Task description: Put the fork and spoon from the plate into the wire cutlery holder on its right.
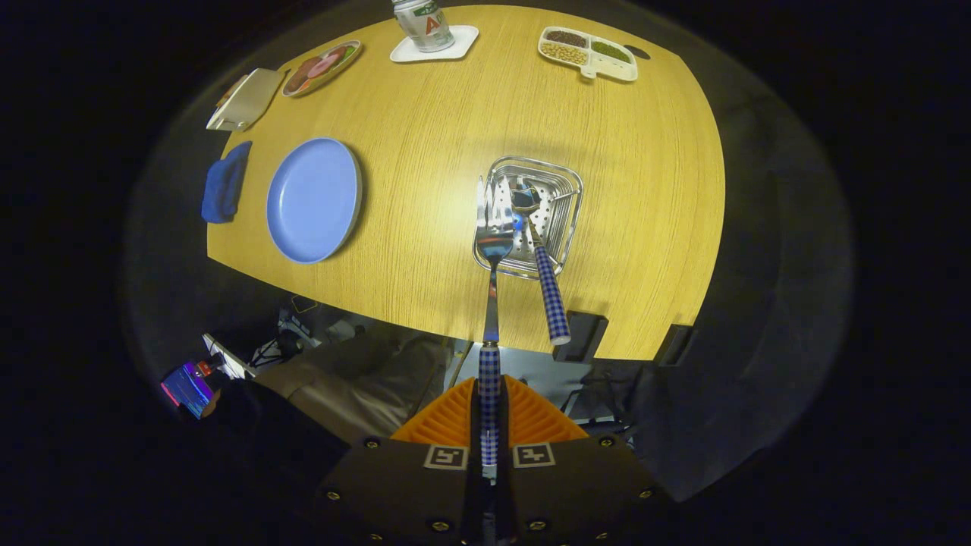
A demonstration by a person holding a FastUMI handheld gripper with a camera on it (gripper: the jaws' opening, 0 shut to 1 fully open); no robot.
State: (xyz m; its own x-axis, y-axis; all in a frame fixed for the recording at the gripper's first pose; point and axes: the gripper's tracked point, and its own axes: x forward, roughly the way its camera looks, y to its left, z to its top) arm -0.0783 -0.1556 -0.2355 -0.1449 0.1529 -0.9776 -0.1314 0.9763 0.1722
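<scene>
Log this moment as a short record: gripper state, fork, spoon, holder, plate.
gripper: hand-held gripper shut on the fork handle
fork: fork, checked handle between the fingers, tines over the holder's near-left rim
spoon: spoon already in the holder, bowl down, checked handle leaning out over the near rim
holder: wire cutlery holder on the wooden table, right of the plate
plate: blue plate, nothing on it

Wooden worktop, blue cloth at its left edge, can on white coaster at the far side, divided tray of beans far right, patterned dish and flat tan board far left
</scene>
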